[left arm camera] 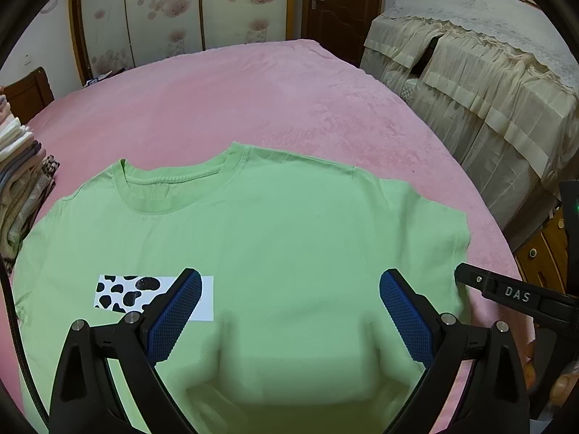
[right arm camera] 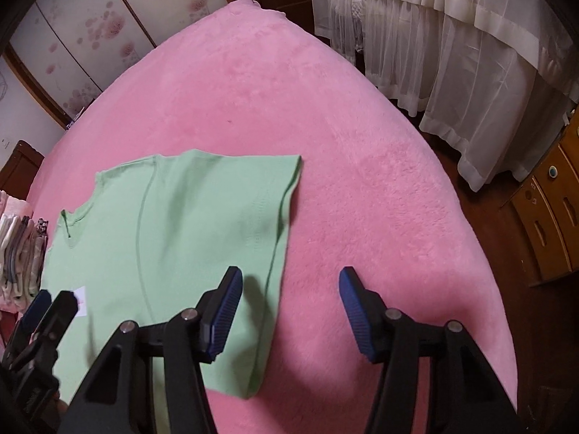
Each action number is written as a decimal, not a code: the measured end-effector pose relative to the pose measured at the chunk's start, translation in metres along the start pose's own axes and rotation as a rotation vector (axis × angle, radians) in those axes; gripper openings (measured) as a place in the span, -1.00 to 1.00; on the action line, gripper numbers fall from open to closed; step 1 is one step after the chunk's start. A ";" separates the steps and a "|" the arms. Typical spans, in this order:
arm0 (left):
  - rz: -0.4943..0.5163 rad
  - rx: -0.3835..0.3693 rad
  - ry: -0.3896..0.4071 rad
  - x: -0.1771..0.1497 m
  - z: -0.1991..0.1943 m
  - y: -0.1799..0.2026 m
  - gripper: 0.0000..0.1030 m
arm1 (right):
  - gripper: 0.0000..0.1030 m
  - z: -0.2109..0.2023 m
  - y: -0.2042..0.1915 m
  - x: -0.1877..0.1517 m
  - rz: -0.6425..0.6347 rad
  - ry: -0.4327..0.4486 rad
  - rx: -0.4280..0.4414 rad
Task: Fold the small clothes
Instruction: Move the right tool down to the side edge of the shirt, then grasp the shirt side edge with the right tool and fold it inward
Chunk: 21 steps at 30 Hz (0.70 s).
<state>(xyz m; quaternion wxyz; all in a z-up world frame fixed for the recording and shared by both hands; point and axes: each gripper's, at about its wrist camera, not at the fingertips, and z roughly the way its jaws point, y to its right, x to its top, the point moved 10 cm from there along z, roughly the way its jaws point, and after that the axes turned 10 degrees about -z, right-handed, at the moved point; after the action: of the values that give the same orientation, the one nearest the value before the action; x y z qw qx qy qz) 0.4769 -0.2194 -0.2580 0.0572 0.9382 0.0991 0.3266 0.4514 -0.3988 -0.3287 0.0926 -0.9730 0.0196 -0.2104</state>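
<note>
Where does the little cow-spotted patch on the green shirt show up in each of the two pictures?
Left wrist view: the patch lies lower left on the shirt, partly behind the left gripper.
Right wrist view: only a white corner of it shows at the far left edge.
Shared landmark: the pile of folded clothes left of the shirt.

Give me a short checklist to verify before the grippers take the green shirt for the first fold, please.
1. Shirt lies flat on the pink blanket: ok, no big wrinkles show.
2. Left gripper open and empty: ok, the jaws stand wide apart over the shirt's chest.
3. Right gripper open and empty: ok, nothing between the jaws.
4. Right gripper lined up with the sleeve: ok, the sleeve's edge runs between the jaws.
5. Pads touching cloth: cannot tell from either view.
6. Room on the blanket beyond the collar: ok; the clothes pile sits at the left edge.
</note>
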 end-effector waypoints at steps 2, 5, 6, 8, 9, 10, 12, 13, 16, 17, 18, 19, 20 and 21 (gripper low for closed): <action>-0.006 0.002 -0.006 0.000 0.001 -0.002 0.91 | 0.09 0.003 -0.001 0.001 -0.005 0.007 0.002; -0.014 0.005 -0.013 0.000 0.002 -0.004 0.91 | -0.12 0.005 -0.005 0.006 -0.026 0.034 0.009; -0.016 0.005 -0.014 -0.001 0.002 -0.005 0.91 | -0.37 0.006 -0.006 0.008 -0.030 0.043 0.020; -0.019 0.006 -0.017 -0.001 0.001 -0.007 0.91 | -0.81 0.009 -0.010 0.010 -0.030 0.044 0.053; -0.019 0.006 -0.020 -0.001 0.001 -0.008 0.91 | -0.92 0.010 -0.011 0.010 -0.027 0.046 0.068; -0.018 0.006 -0.022 -0.002 0.000 -0.010 0.91 | -0.92 0.009 -0.011 0.009 -0.026 0.052 0.070; -0.020 0.010 -0.021 -0.002 -0.001 -0.013 0.91 | -0.94 0.004 -0.012 0.010 -0.032 0.073 0.065; -0.024 0.011 -0.019 -0.001 -0.003 -0.015 0.91 | -0.94 0.000 -0.013 0.011 -0.031 0.088 0.062; -0.042 0.012 -0.014 0.000 -0.008 -0.023 0.91 | -0.94 -0.014 -0.016 0.018 -0.031 0.134 0.064; -0.048 0.012 -0.013 0.000 -0.010 -0.025 0.91 | -0.94 -0.020 -0.019 0.021 -0.035 0.150 0.064; -0.053 0.013 -0.013 0.000 -0.011 -0.029 0.91 | -0.94 -0.024 -0.023 0.023 -0.041 0.159 0.063; -0.059 0.014 -0.012 0.000 -0.013 -0.032 0.91 | -0.94 -0.028 -0.028 0.025 -0.051 0.168 0.063; -0.068 0.014 -0.009 0.001 -0.016 -0.036 0.91 | -0.94 -0.032 -0.035 0.028 -0.064 0.176 0.064; -0.075 0.014 -0.007 0.002 -0.018 -0.040 0.91 | -0.94 -0.036 -0.043 0.031 -0.080 0.183 0.064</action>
<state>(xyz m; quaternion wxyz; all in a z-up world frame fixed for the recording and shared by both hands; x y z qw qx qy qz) 0.4614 -0.1795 -0.2496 0.0634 0.9353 0.1363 0.3204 0.4646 -0.3655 -0.2757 0.1129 -0.9463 -0.0178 -0.3026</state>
